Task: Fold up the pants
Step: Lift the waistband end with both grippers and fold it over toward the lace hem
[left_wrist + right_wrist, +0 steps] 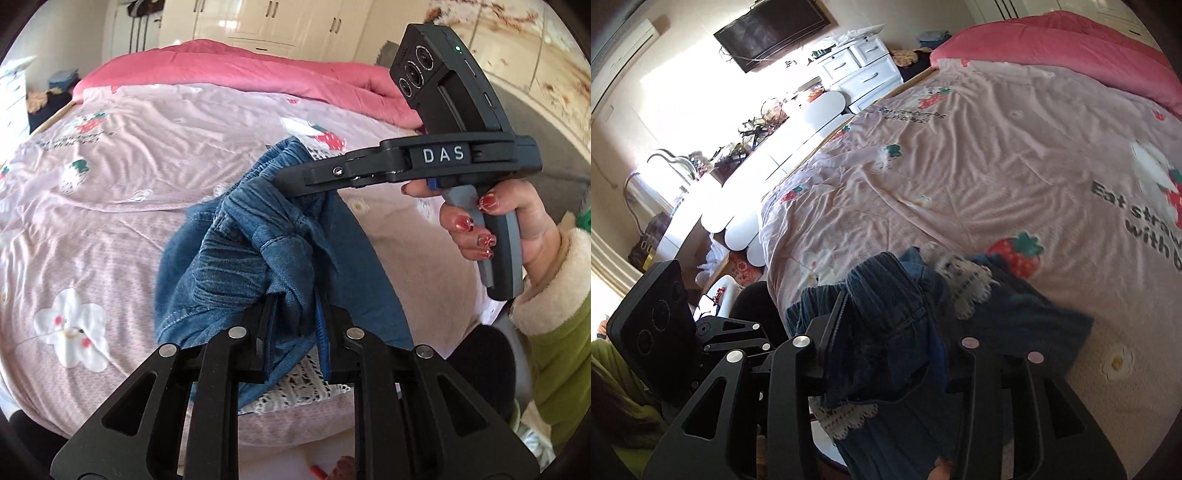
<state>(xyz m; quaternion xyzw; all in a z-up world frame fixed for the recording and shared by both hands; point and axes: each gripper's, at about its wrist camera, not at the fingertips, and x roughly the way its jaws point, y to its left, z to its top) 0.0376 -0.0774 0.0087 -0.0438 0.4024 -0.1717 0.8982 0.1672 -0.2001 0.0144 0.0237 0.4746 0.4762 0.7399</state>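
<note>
Blue denim pants [243,251] with white lace trim hang bunched above the near edge of the bed. My left gripper [295,317] is shut on a gathered fold of the denim. My right gripper [291,184] enters from the right in the left wrist view and is shut on the elastic waistband. In the right wrist view the right gripper [886,317] clamps the dark denim [905,325], and the left gripper's body [657,332] shows at the lower left. Both grippers hold the pants close together.
The bed carries a pink strawberry-print sheet [110,177] and a rolled red quilt [258,70] at the far end. White drawers [864,70], a cluttered desk [746,158] and white stools [738,229] stand along the bed's left side. Wardrobes [280,22] stand behind.
</note>
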